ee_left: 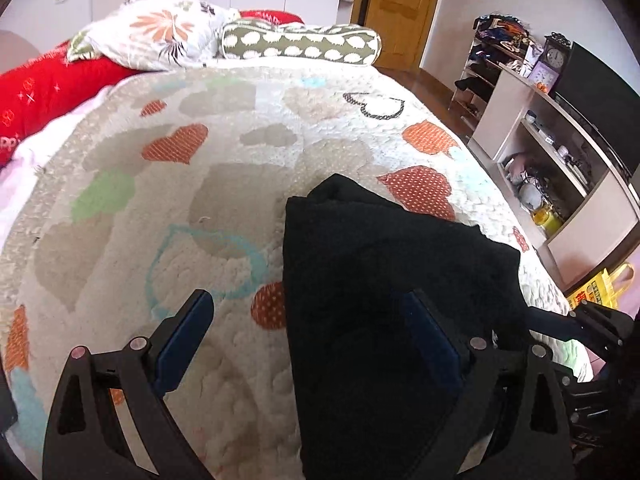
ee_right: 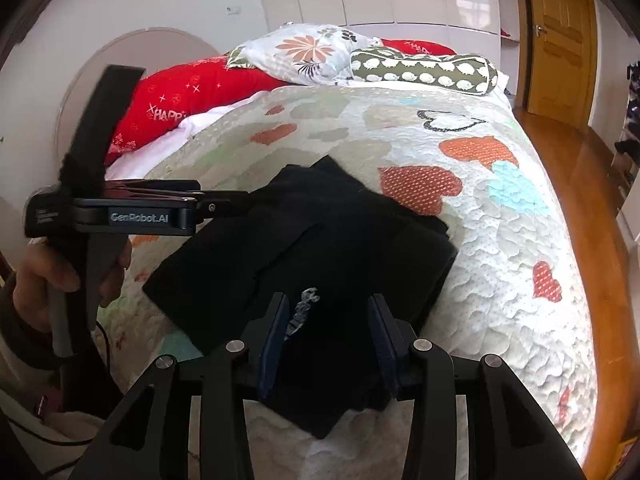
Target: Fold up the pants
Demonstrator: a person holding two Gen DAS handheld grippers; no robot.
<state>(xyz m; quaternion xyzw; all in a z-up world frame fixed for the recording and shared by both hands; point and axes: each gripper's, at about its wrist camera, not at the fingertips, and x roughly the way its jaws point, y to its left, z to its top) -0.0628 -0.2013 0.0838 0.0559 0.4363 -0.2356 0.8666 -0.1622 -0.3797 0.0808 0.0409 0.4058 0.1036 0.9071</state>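
The black pants (ee_left: 384, 288) lie folded into a compact stack on the heart-patterned quilt (ee_left: 200, 200). My left gripper (ee_left: 316, 320) is open, low over the stack's left edge: one finger over the quilt, the other over the black cloth. In the right wrist view the pants (ee_right: 340, 240) show a small white print. My right gripper (ee_right: 328, 328) is open just above the near part of the stack, holding nothing. The left gripper (ee_right: 236, 200) shows from the side at the stack's far left edge, held by a hand.
Pillows (ee_left: 300, 42) and a red blanket (ee_left: 48, 88) lie at the head of the bed. A TV cabinet with shelves (ee_left: 560, 168) stands to the right of the bed, a yellow bag (ee_left: 604, 288) on the floor beside it. A wooden door (ee_right: 560, 40) and wood floor lie beyond.
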